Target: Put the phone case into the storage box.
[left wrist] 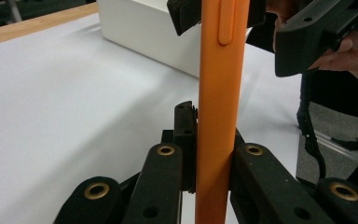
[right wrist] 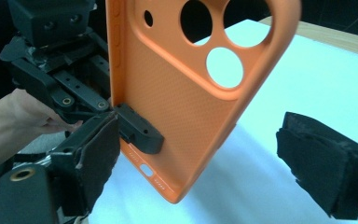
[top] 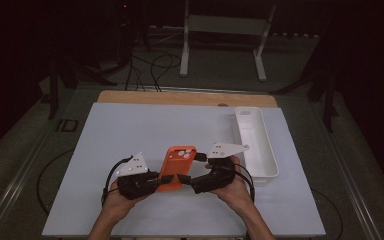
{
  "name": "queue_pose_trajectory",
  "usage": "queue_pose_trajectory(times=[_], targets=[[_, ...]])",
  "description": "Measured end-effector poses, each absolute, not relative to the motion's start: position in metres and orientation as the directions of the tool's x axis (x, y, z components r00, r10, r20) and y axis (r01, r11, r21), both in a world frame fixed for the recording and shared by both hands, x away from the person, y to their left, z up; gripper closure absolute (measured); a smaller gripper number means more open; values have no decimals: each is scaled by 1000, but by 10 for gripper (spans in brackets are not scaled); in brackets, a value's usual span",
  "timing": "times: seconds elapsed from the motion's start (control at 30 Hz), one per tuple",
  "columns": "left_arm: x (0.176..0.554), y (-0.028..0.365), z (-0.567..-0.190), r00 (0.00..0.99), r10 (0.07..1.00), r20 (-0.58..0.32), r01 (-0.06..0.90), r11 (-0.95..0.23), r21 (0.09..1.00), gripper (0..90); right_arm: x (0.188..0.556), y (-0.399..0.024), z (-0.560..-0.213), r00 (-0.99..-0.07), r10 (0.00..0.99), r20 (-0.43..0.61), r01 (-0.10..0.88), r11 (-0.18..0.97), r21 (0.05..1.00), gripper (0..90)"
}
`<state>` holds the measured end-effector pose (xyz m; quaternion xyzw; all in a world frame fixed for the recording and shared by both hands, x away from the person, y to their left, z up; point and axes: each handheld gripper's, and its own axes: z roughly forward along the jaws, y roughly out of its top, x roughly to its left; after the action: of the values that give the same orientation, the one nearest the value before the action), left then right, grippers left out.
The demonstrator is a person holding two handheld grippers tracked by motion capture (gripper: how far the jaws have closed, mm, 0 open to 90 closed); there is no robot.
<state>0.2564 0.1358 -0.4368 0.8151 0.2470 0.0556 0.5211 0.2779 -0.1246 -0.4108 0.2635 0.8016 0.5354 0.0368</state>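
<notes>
In the high view, the left gripper (top: 156,179) sits at the left of the near half of the table (top: 130,135), held in the person's left hand (top: 117,197), with its jaws pointing toward the centre. Its jaws are clamped on the lower edge of the orange phone case (top: 177,165); the left gripper view confirms this, showing the case (left wrist: 219,116) edge-on and upright between the two black jaws, both pressed against its sides. The case stands between the two grippers, lifted off the white table surface, with its camera cut-outs toward the far end. In the right gripper view the inner face of the case (right wrist: 186,107) is tilted, the three round cut-outs near the top, and one jaw of the left gripper (right wrist: 135,128) grips its lower left edge. The right gripper (top: 186,179), held in the right hand (top: 235,192), lies just right of the case. Its jaws stand wide apart: in the right gripper view one padded jaw is just beside the case's left edge and the other is well clear at the right, so neither pad presses on the case. At the right of the table, a white tray (top: 270,165) lies lengthwise, near the right hand.
</notes>
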Motion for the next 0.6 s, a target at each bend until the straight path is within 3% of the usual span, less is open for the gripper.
queue_pose_trajectory(times=[0.6], targets=[[255,137,-435,816,564,-126,346,-301,888,853,271,-130,-408,-841,492,227,382,240,893,99]])
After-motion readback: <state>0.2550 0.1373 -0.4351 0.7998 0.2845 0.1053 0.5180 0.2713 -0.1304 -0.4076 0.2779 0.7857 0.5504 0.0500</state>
